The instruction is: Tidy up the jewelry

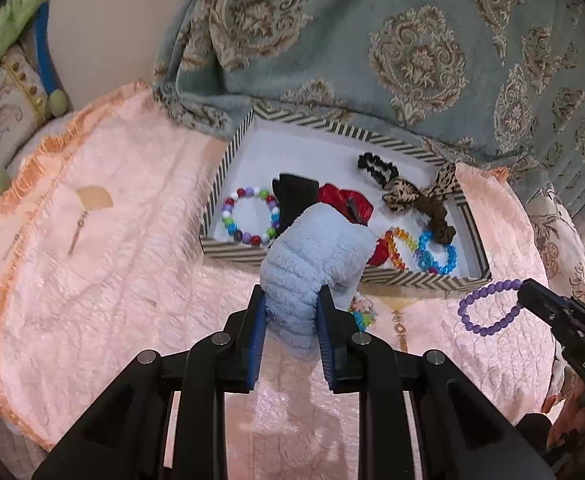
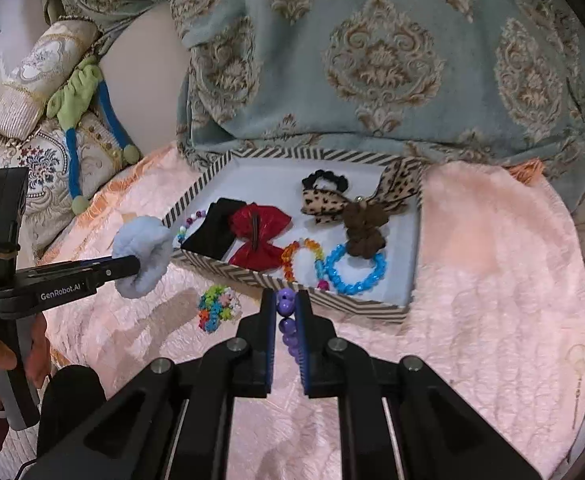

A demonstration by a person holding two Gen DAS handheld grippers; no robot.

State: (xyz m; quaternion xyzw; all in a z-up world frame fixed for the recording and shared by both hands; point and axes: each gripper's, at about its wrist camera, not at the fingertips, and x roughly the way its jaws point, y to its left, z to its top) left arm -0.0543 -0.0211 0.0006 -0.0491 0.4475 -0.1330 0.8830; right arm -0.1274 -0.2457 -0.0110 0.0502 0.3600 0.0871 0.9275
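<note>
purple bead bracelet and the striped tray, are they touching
Apart. The left wrist view shows the purple bead bracelet hanging from the right hand-held gripper, with pink cloth visible between it and the striped tray.

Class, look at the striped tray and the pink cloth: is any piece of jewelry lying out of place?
Yes. A small multicoloured beaded bracelet lies bunched on the pink cloth in front of the striped tray, outside it, while the other loose pieces sit inside. A leopard-print bow also hangs over the tray's far right rim.
</note>
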